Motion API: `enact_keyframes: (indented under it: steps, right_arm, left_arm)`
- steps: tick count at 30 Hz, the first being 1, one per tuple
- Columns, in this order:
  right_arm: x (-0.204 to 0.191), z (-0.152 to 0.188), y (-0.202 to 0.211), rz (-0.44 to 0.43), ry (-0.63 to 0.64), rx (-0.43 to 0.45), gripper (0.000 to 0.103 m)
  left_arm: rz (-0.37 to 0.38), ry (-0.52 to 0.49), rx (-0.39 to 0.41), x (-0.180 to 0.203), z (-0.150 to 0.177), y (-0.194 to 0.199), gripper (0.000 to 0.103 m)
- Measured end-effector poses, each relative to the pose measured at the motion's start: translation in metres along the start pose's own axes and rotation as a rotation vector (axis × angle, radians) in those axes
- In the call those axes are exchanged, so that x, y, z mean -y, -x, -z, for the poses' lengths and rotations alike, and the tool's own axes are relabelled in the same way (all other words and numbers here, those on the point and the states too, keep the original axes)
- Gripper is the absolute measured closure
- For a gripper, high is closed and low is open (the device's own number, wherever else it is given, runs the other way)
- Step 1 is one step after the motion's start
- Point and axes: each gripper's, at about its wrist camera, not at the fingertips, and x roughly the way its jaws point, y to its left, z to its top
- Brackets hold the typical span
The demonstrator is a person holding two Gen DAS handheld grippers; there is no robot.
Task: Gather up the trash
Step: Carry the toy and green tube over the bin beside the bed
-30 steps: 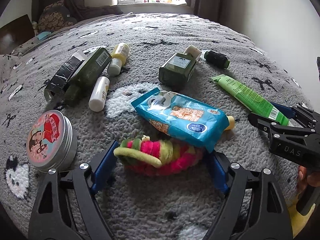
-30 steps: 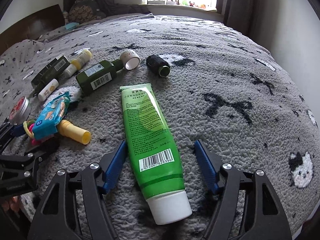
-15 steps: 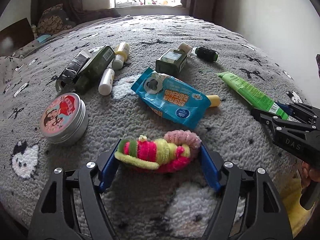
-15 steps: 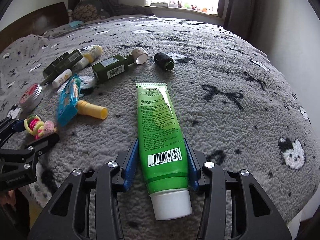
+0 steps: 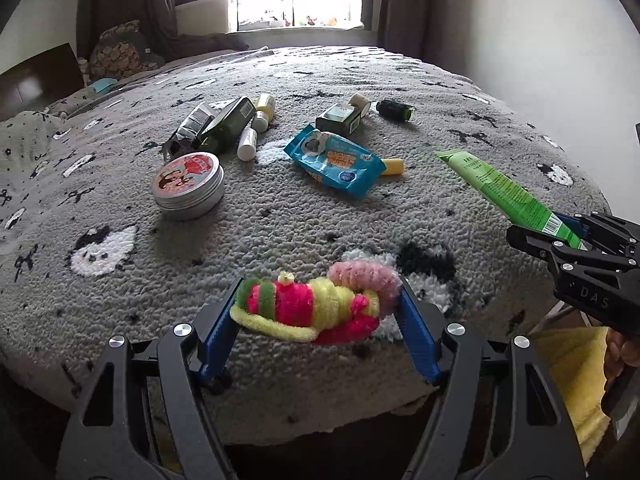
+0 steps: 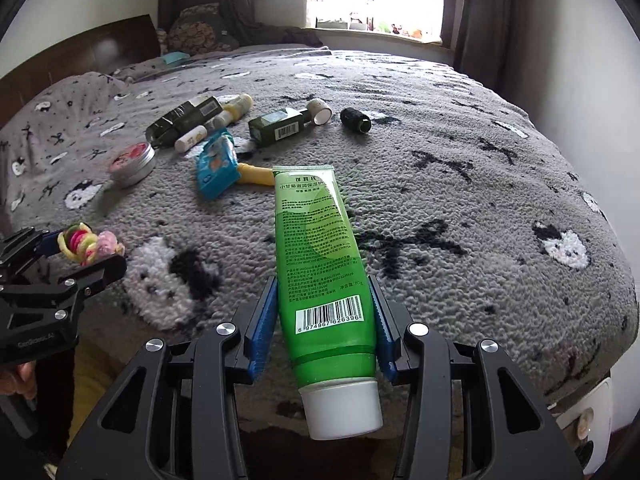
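Note:
My left gripper is shut on a bundle of fuzzy pink, yellow and green hair ties and holds it above the bed's front edge; both also show in the right wrist view. My right gripper is shut on a green tube with a white cap, lifted off the blanket; the tube also shows in the left wrist view. On the grey blanket lie a blue wipes pack, a round tin, green bottles, a small white tube and a black spool.
A yellow stick lies beside the wipes pack. A dark foil box lies at the left of the pile. Pillows and a headboard are at the far end. A yellow cloth hangs below the bed's edge.
Both grippers have pulled back toward the bed's front edge and risen, carrying the hair ties and the green tube. The right jaws closed on the tube a second ago.

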Motion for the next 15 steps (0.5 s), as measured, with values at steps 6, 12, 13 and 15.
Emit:
enact_keyframes:
  steps: [6,12,13,15]
  right_arm:
    - [-0.012,0.024,0.041,-0.043,0.010,0.046,0.059]
    - [-0.023,0.046,0.065,-0.108,0.018,0.054,0.059]
    - [-0.025,0.049,0.068,-0.118,0.019,0.053,0.059]
    - [-0.027,0.055,0.070,-0.134,0.012,0.049,0.059]
  left_arm:
    - [-0.001,-0.005,0.027,0.004,0.020,0.032,0.034]
    - [0.003,0.006,0.024,0.008,0.043,0.054,0.034]
    - [0.003,0.003,0.021,0.009,0.047,0.056,0.034]
    - [-0.001,-0.006,0.010,0.011,0.056,0.058,0.034]
